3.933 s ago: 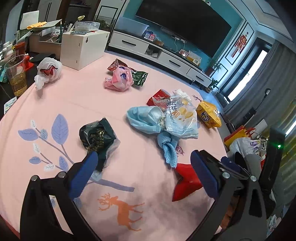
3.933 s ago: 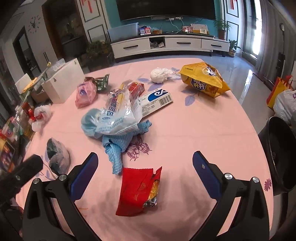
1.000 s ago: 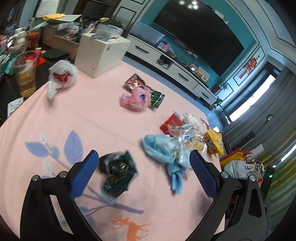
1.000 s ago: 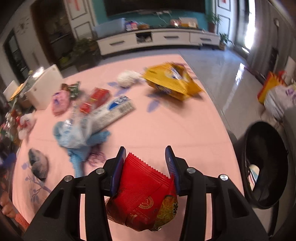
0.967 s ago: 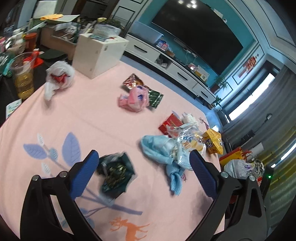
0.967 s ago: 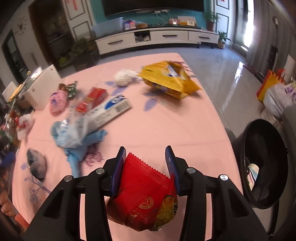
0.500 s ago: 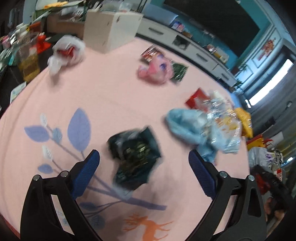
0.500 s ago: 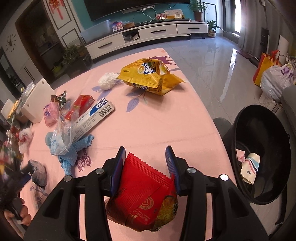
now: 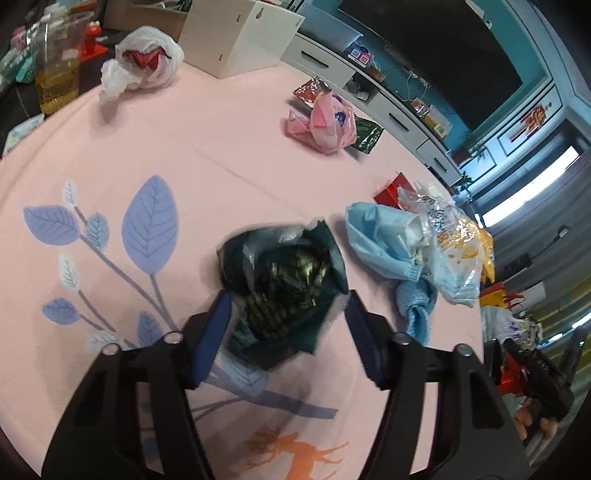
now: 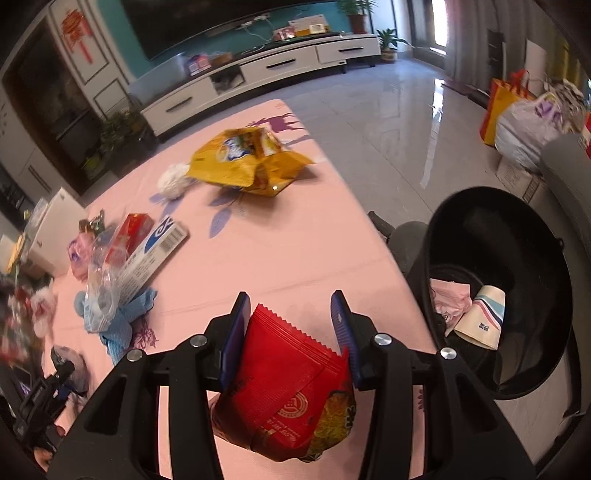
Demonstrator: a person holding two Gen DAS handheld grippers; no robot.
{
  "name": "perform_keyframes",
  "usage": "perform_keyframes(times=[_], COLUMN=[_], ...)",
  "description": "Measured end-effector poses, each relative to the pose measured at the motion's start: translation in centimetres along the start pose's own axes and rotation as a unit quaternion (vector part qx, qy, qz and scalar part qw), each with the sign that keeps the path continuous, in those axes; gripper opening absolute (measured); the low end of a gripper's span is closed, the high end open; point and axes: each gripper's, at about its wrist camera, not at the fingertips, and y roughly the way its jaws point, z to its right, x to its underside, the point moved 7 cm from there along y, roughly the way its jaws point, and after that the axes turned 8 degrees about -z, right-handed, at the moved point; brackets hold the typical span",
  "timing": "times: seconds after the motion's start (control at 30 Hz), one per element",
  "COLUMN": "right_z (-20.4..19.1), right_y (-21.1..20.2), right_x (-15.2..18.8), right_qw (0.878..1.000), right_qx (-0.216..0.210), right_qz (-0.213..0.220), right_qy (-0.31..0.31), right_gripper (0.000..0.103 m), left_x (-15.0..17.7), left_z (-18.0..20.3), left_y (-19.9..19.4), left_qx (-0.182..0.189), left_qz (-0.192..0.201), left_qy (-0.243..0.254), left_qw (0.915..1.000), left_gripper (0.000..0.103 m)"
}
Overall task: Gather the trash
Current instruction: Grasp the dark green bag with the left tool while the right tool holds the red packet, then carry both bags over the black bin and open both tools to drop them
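Note:
My right gripper (image 10: 291, 317) is shut on a red snack wrapper (image 10: 288, 384) and holds it above the pink table's right edge, just left of a black trash bin (image 10: 517, 236) that holds a paper cup and pink paper. My left gripper (image 9: 288, 317) has its jaws around a dark green crumpled bag (image 9: 284, 280) lying on the pink tablecloth (image 9: 184, 155); the pads touch or nearly touch its sides. The right gripper with the red wrapper also shows at the far right of the left wrist view (image 9: 517, 369).
More trash lies on the table: a light blue bundle with a clear snack bag (image 9: 413, 243), a pink bag (image 9: 325, 122), a white plastic bag (image 9: 140, 59), a yellow chip bag (image 10: 247, 162), a white tissue ball (image 10: 171, 181), a toothpaste box (image 10: 155, 251). A white box (image 9: 240, 33) and a cup of yellow drink (image 9: 55, 74) stand at the far edge.
My left gripper has dropped onto the dark green bag and narrowed its jaws around it. My right gripper has carried the red wrapper closer to the bin.

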Motion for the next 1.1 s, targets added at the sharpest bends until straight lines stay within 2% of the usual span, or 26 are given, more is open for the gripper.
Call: perform_keyframes(times=[0.13,0.23,0.47,0.73,0.97,1.1], right_z=[0.6,0.7,1.6,4.4,5.4,5.6], right_y=[-0.2,-0.3,-1.9,-4.2,-7.5,-9.1], right_x=[-0.2,-0.3,-0.7,-1.4,-1.3,-1.3], right_qw=[1.000,1.000,0.999,0.997,0.993,0.991], right_qx=[0.004,0.002,-0.002,-0.003,-0.007,-0.022], right_qz=[0.005,0.007,0.026,0.054,0.096,0.113], right_qy=[0.010,0.013,0.025,0.063,0.067,0.062], right_gripper=[0.046,0.046,0.046,0.046,0.046,0.046], left_x=[0.1,0.3,1.1,3.2,5.4,6.6], left_z=[0.4,1.3,6.5,14.8,20.8,24.5], left_y=[-0.4,-1.1,-4.6,-7.5,-7.3,-6.9], left_qx=[-0.003,0.006,0.036,0.082,0.086,0.104], left_qz=[0.009,0.014,0.049,0.075,0.081,0.077], left_qy=[0.000,0.004,0.057,0.130,0.187,0.215], left_qw=[1.0000,0.9999,0.9965,0.9853,0.9752,0.9680], left_gripper=[0.050,0.049,0.049,0.049,0.049,0.049])
